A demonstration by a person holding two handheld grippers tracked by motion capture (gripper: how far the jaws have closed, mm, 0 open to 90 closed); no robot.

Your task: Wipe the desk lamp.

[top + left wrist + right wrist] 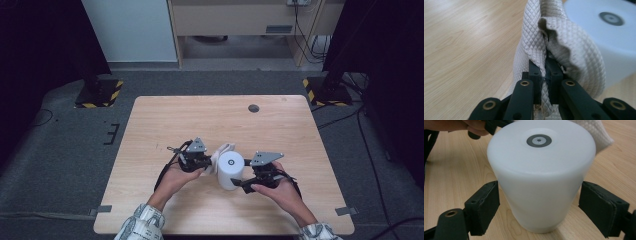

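Cloth [574, 57], quilted with a diamond weave and bunched in soft folds, was pinched in the left gripper [545, 75]. Beside it, near the worktop's [165, 115] front edge, stood a smooth, matte white tapered cup [541, 180], upside down; the right gripper [539, 212] straddled it, pads spread and not quite touching.

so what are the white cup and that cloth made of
The white cup looks like matte, slightly translucent plastic: smooth, softly glowing walls. The cloth seems a woven or quilted beige fabric: diamond-pattern texture, floppy ruffled edge. Exact fibre unclear.
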